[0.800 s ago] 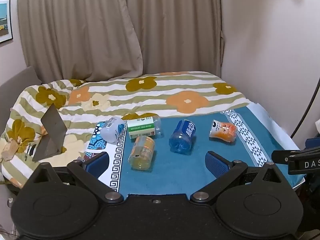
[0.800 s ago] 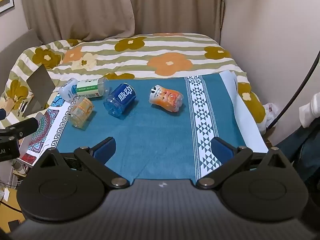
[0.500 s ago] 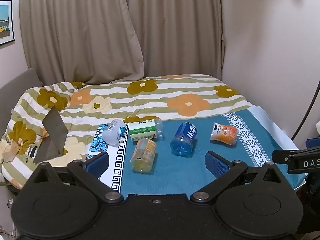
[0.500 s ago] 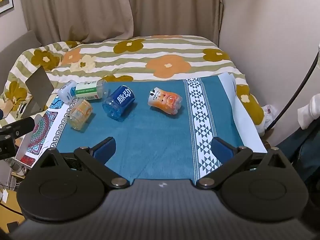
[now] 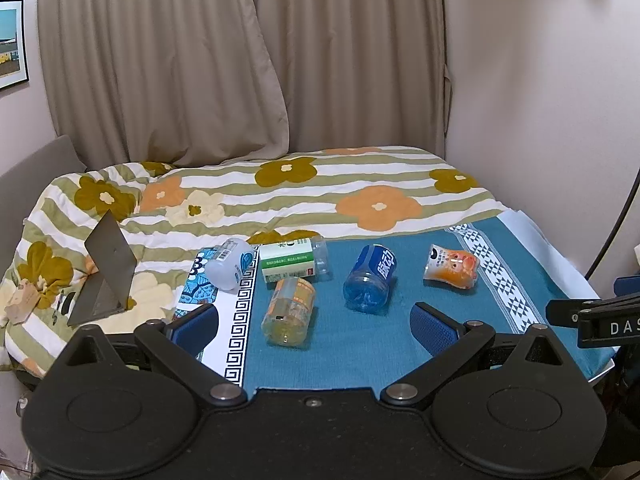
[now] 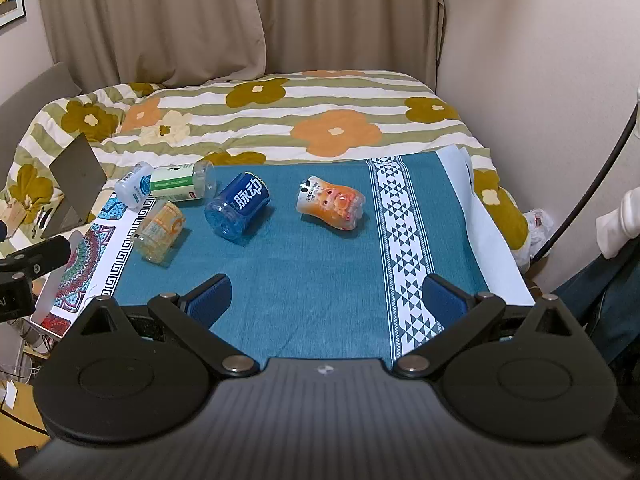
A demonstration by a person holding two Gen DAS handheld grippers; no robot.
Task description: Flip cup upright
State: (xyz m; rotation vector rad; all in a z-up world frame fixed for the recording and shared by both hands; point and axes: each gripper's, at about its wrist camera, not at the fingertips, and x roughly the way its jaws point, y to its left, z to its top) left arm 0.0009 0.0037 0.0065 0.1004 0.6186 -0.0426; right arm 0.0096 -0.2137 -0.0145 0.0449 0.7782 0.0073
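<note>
Clear glossy plastic cups (image 6: 237, 209) lie on a matt woven teal cloth (image 6: 320, 280) beside a soft quilt (image 6: 280, 120).

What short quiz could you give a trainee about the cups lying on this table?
1. True or false: the blue cup stands upright on the teal cloth.
2. Which cup lies farthest right? A) orange cartoon cup B) green-label cup C) yellow cup
3. Fill in: the left gripper and right gripper are both ____.

Key: 1 false, it lies on its side; 2 A; 3 open, holding nothing.
</note>
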